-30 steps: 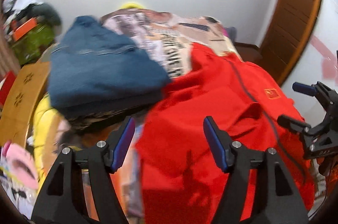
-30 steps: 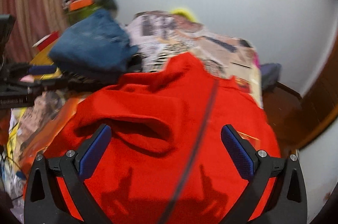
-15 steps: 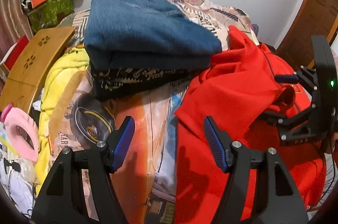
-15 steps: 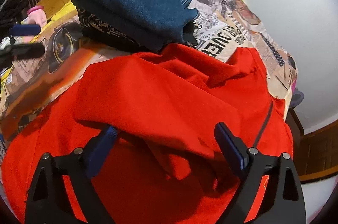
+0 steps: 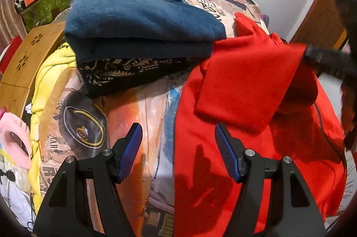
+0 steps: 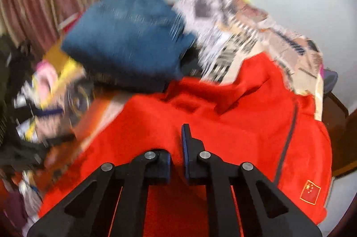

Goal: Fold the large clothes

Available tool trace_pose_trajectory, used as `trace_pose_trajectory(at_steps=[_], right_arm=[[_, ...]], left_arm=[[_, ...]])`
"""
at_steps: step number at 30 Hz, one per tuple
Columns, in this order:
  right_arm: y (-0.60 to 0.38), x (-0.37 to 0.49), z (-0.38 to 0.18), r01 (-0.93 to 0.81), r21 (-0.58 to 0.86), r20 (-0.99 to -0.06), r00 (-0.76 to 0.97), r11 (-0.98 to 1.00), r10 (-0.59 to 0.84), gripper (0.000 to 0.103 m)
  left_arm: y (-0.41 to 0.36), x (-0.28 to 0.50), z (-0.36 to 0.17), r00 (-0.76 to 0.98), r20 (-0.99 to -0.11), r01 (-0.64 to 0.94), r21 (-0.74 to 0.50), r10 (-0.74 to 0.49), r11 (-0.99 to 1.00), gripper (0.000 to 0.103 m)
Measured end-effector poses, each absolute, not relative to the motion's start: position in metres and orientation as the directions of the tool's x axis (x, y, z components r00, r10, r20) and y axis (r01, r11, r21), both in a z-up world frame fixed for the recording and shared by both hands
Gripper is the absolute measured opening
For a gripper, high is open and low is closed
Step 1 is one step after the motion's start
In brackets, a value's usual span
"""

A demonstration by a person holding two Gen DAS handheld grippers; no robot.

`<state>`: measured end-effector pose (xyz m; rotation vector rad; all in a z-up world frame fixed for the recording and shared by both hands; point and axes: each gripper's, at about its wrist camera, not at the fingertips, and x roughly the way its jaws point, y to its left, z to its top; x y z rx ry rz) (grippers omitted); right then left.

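Currently mid-fold on the red garment [image 5: 256,125], which lies spread over the printed bedcover [image 5: 142,107]

- Right gripper [image 6: 178,141]: jaws pinched together on a fold of the red cloth; fabric bunches between the pads. Seen from the left wrist, its dark fingers hold one corner lifted, so a flap hangs doubled over the body of the garment
- Left gripper [image 5: 178,147]: jaws stand moderately apart, nothing between them. The garment's left edge runs just ahead of and beneath the right pad; bare bedcover lies under the left pad
- Ahead of both claws, beyond the red cloth: a folded blue denim piece [image 5: 138,13] stacked on a dark patterned cloth [image 5: 133,71], touching the red fabric's far corner
- Right wrist view is motion-blurred; small flag patch [image 6: 310,191] on the garment to the right of the claw

Judgement: a fold-over step is under way. Next, the left claw likely needs to nip the near edge so both corners travel together; one-sided pulling risks skewing the fold or dragging cloth into the stack
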<state>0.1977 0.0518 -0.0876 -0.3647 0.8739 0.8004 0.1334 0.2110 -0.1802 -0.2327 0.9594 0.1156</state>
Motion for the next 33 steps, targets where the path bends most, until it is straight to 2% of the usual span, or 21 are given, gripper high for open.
trace_pose_trajectory(at_steps=[5,10,15,20,25,28,31,33], right_arm=[[0.004,0.213,-0.042,-0.63,0.151,-0.665,0.505,0.762,0.55,0.006],[-0.055,0.226,-0.026,-0.485,0.194,-0.605,0.625,0.853,0.493,0.006],[-0.116,0.24,-0.045,-0.329,0.229,-0.641,0.658,0.916,0.396,0.006],[-0.163,0.246,-0.09,-0.196,0.221,-0.741,0.603,0.955,0.296,0.006],[-0.202,0.237,-0.125,-0.113,0.23,-0.804,0.537,0.967,0.254,0.006],[-0.223,0.235,-0.132,-0.074,0.284,-0.809,0.516,0.956,0.28,0.011],[-0.234,0.229,-0.141,-0.038,0.312,-0.814,0.505,0.949,0.287,0.017],[-0.24,0.224,-0.146,-0.019,0.315,-0.815,0.507,0.949,0.28,0.033]], left_arm=[[0.19,0.15,-0.19,0.538,-0.843,-0.143,-0.124,-0.028,0.982,0.066],[0.164,0.179,-0.205,0.504,-0.864,-0.076,-0.033,0.01,0.997,0.066],[0.157,0.21,-0.22,0.487,-0.873,-0.087,-0.001,0.042,0.996,0.066],[0.161,0.232,-0.23,0.504,-0.858,-0.148,0.023,0.095,0.989,0.066],[0.187,0.234,-0.24,0.505,-0.86,-0.262,-0.065,0.079,0.963,0.065],[0.199,0.227,-0.241,0.505,-0.856,-0.309,-0.061,0.109,0.949,0.065],[0.209,0.221,-0.244,0.501,-0.861,-0.332,-0.099,0.086,0.938,0.065],[0.212,0.22,-0.246,0.495,-0.865,-0.339,-0.103,0.085,0.935,0.065]])
